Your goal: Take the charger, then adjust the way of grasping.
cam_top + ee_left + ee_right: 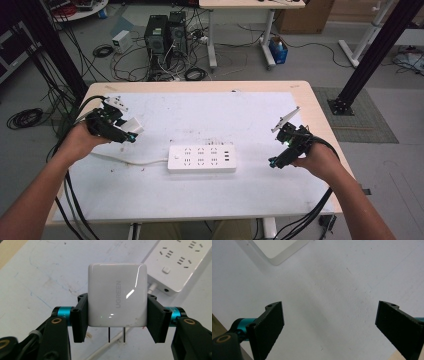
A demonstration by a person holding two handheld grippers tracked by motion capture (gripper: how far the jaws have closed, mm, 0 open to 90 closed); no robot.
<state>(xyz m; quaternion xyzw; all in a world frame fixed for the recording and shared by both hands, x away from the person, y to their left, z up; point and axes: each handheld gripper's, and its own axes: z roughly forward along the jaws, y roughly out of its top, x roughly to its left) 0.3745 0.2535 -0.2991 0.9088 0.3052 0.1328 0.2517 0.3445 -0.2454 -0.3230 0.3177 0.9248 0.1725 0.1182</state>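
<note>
Wooden table [320, 107] with white mat [210, 190]: broad bare margins front and at both sides.

White rectangular plastic power strip [201, 158] flat at mat centre, cord trailing left.

Left gripper [131, 131] raised over left mat edge, jaws pinching glossy white square plastic charger [117, 295] by flanks, two prongs exposed, clear of strip.

Right gripper [329, 322] low near right mat edge, jaws spread wide, gap vacant.

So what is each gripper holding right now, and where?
Left gripper clamps the white charger by its two side faces, prongs free; right gripper holds nothing.
</note>
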